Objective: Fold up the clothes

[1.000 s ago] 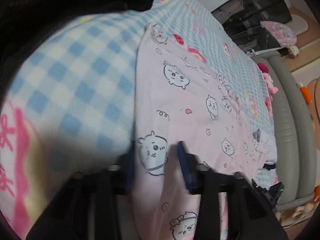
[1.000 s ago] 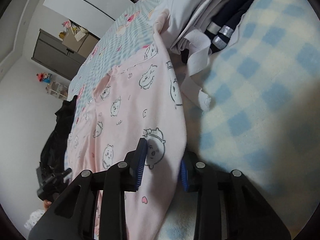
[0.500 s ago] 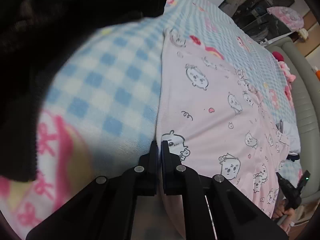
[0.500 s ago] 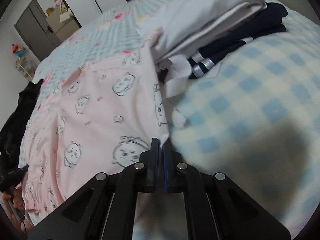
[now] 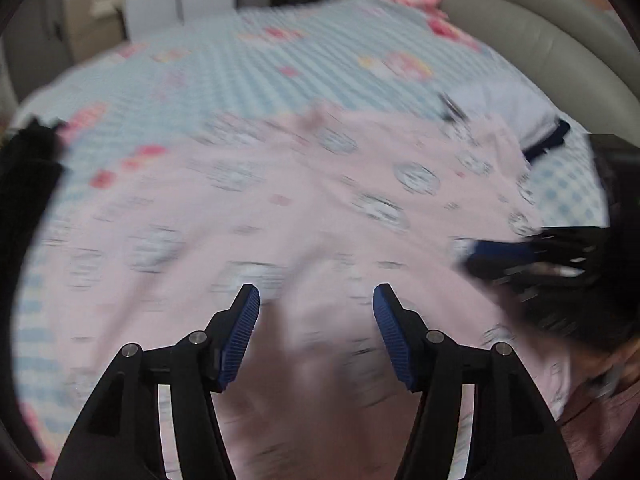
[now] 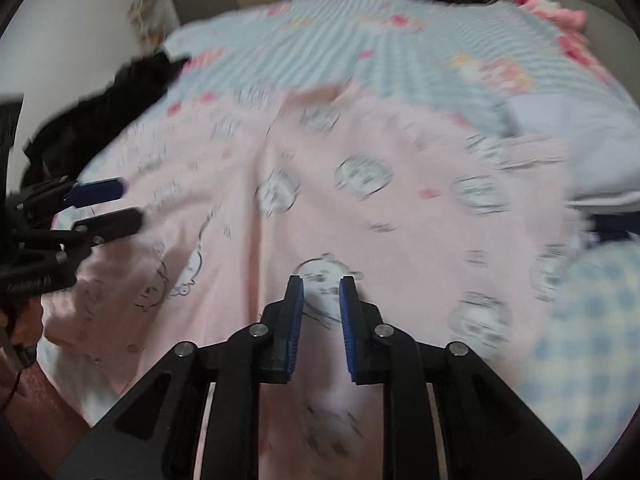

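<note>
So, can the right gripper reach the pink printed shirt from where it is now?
Probably yes: the right gripper hangs open just over the pink shirt, with nothing between them.

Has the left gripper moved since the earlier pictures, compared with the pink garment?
Yes. The left gripper left the pink garment's side edge beside the checked blanket and now hovers over its middle. Its jaws have just been opening, with nothing pinched between them.
</note>
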Demonstrator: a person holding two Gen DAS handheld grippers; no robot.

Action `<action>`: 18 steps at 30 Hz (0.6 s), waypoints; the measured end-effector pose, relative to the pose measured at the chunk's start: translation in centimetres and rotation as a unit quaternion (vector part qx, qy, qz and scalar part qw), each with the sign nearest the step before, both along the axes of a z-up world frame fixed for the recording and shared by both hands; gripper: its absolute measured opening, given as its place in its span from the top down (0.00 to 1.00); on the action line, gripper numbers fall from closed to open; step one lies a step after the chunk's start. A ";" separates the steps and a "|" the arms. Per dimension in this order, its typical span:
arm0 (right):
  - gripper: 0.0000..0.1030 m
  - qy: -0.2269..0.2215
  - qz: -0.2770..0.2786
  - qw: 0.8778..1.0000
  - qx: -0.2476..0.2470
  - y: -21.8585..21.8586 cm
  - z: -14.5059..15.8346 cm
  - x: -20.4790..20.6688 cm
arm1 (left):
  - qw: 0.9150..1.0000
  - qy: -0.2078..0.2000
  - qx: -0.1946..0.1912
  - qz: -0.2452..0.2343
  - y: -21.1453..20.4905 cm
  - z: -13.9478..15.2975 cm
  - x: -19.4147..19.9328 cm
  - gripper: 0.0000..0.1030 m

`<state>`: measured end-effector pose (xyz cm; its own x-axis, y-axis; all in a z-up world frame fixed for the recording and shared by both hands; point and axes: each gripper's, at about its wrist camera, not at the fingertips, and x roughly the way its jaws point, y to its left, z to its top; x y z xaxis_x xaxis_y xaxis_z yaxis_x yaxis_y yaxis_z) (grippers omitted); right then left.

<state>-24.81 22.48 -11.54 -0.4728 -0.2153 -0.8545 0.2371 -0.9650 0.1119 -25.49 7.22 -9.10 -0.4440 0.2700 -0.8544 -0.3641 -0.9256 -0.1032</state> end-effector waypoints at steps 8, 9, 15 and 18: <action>0.86 -0.016 -0.057 0.998 0.008 6.6 -1.5 1.2 | 0.996 -0.068 -0.058 0.004 -3.0 -3.0 1.7 0.40; 0.92 -0.019 -0.072 0.997 0.003 7.9 -1.4 1.2 | 0.996 -0.068 -0.054 0.007 -3.5 -2.7 1.9 0.40; 0.77 0.025 -0.082 0.996 -0.025 8.5 1.3 2.6 | 0.999 -0.008 -0.033 -0.008 -1.2 0.3 3.2 0.43; 0.75 0.042 -0.017 0.999 -0.029 5.3 2.2 3.7 | 0.999 -0.002 -0.019 -0.035 2.5 0.3 3.3 0.42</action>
